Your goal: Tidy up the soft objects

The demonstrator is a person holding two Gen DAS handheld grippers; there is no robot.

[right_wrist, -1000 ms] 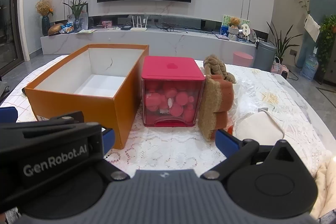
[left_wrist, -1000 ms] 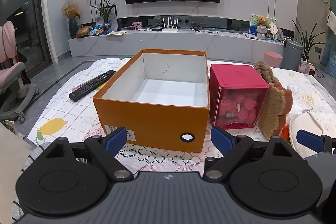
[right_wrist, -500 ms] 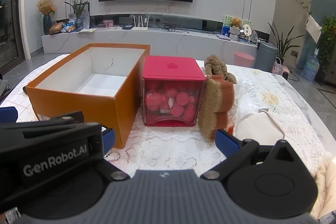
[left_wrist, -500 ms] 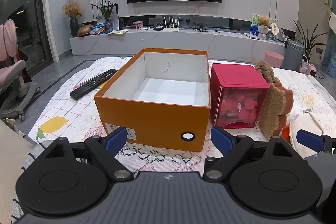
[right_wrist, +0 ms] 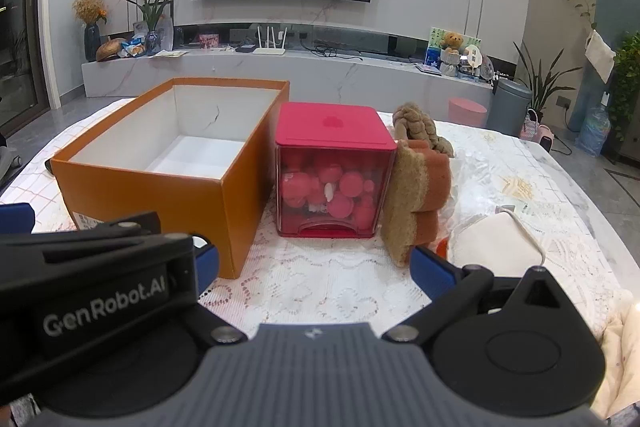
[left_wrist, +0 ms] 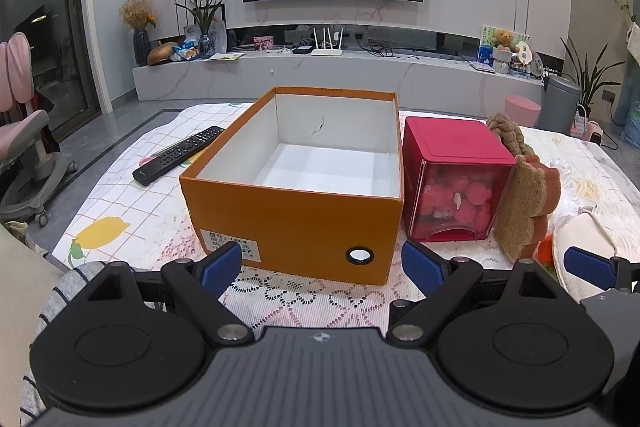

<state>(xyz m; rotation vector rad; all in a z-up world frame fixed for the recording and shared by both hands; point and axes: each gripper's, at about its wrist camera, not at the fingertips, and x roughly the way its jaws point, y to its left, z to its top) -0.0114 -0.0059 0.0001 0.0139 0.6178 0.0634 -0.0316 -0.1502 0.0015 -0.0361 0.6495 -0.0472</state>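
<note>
An open orange box [left_wrist: 296,227] with a bare white inside stands in the middle of the table. To its right is a red lidded container [left_wrist: 452,183] of pink balls. A brown plush toy [left_wrist: 520,203] leans on that container, and a white pouch [left_wrist: 584,239] lies beyond it. My left gripper [left_wrist: 320,263] hangs open just before the box's front wall, holding nothing. In the right wrist view the box [right_wrist: 160,199], container [right_wrist: 332,163], plush [right_wrist: 416,183] and pouch [right_wrist: 496,239] show again. My right gripper [right_wrist: 320,267] is open and empty, short of the container.
A black remote [left_wrist: 180,155] lies left of the box on the lace tablecloth [left_wrist: 304,299]. A cream cloth [right_wrist: 624,347] sits at the near right table edge. A grey striped fabric [left_wrist: 52,291] shows at the lower left. A pink chair [left_wrist: 24,131] stands off the table.
Both views have drifted only slightly, and the box sits a touch higher in frame. Both grippers stay open and nothing on the table has moved.
</note>
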